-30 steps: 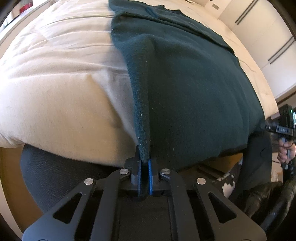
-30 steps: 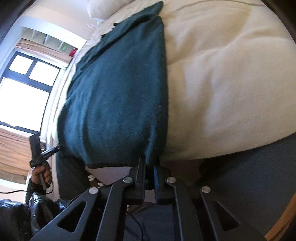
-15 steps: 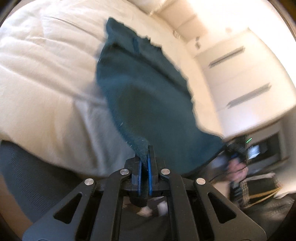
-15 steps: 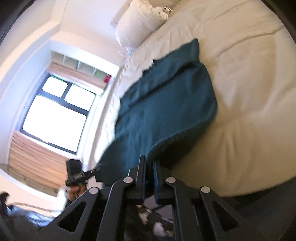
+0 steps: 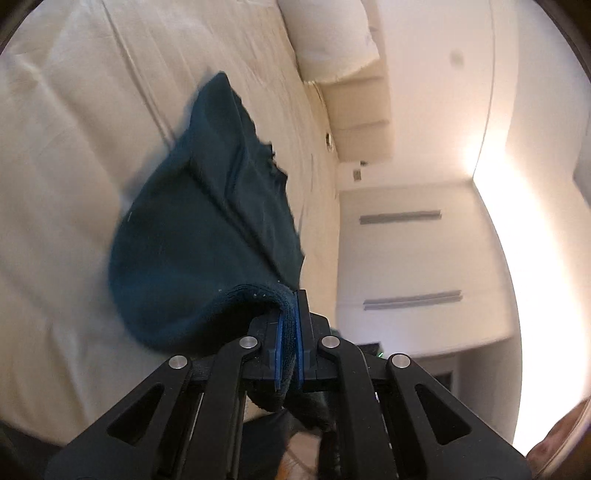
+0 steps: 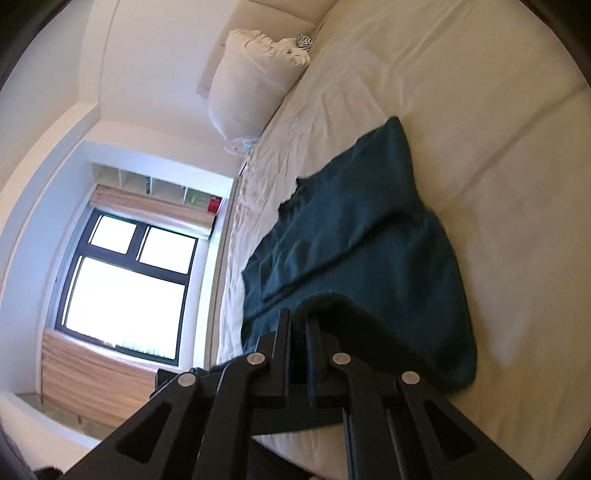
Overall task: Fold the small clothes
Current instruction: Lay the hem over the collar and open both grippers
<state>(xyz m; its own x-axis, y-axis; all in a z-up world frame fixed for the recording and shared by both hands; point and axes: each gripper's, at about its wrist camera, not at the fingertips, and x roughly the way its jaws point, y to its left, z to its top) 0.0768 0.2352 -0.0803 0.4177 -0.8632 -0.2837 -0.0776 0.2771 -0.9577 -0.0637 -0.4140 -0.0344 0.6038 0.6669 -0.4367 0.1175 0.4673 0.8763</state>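
Observation:
A dark teal garment [image 5: 207, 236] lies on the cream bed, its near hem lifted and curling over the rest of it. My left gripper [image 5: 290, 317] is shut on one near corner of the hem, held above the bed. The garment also shows in the right wrist view [image 6: 369, 236]. My right gripper [image 6: 298, 328] is shut on the other near corner, which arches over the fingers. The far part of the garment lies flat toward the pillows.
The cream bed [image 5: 66, 155] fills most of both views [image 6: 498, 110]. White pillows [image 6: 251, 85] stand at the headboard, also in the left wrist view [image 5: 332, 33]. A window [image 6: 125, 280] is on the right gripper's side, white cupboards [image 5: 406, 258] on the left's.
Both grippers have risen from the bed's near edge and moved toward the pillows, carrying the hem up and over the garment. The views tilted up to show walls and window.

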